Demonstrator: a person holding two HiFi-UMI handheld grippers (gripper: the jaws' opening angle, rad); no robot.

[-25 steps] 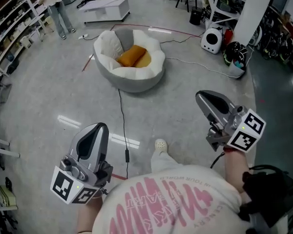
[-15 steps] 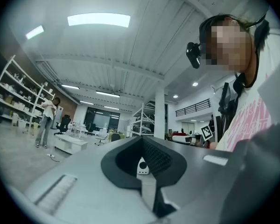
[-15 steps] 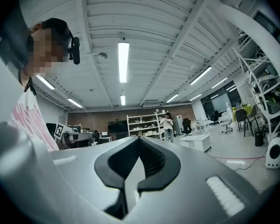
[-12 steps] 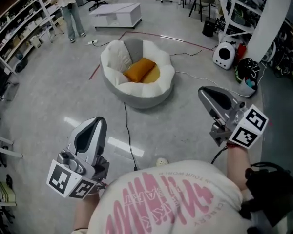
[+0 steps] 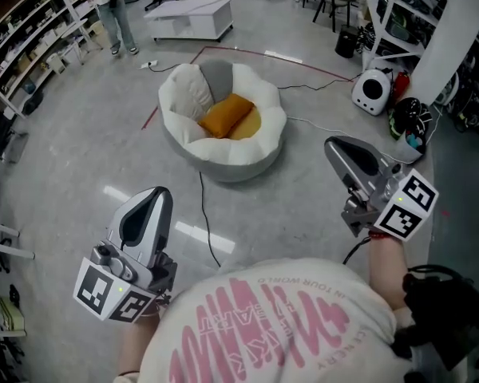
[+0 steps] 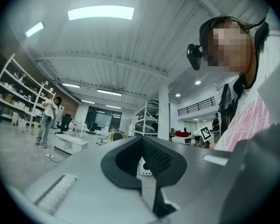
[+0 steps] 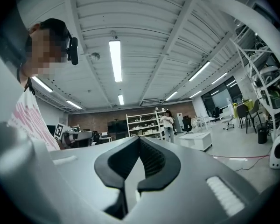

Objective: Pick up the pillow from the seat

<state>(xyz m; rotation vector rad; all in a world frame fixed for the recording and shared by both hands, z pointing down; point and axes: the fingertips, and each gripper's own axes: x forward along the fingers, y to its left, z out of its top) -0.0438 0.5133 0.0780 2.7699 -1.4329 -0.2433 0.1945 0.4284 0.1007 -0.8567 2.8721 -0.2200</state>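
Left gripper (image 5: 150, 200): grey body in the person's left hand, held low, nose tilted forward; black-and-white marker cube at its rear.
Left fingers (image 6: 155, 156): black ribbed pads pressed together at the tips; only the room shows through the slot behind the tips.
Right gripper (image 5: 341, 152): grey body in the person's right hand, nose pointing forward and a little leftward; marker cube at its rear.
Right fingers (image 7: 152, 160): pads pressed together at the tips, pinching nothing.
Orange soft oblong pillow (image 5: 226, 114): lies in the hollow of the seat, untouched. It is ahead of both sets of fingertips and well apart from them, roughly between the lines of the two grippers.
Round white plush seat with a grey outer shell (image 5: 247, 154): on the grey floor, ahead of the fingertips, well apart.
White puffy cushion (image 5: 188, 94): inside the seat, just beside the pillow on the side nearer the left fingers.
Yellow seat pad (image 5: 252, 124): shows under the pillow's edge on the side nearer the right fingers.
Thin black cable (image 5: 205, 214): runs along the floor from the seat's near edge toward the person, between the two sets of fingertips and nearer the left ones.
Low white table (image 5: 188, 16): beyond the seat, far ahead of the left fingers.
Standing person (image 5: 112, 6): beyond the seat, far ahead and left of the left fingers, by the shelving.
White rounded appliance (image 5: 373, 92): on the floor ahead of the right fingers, apart from them.
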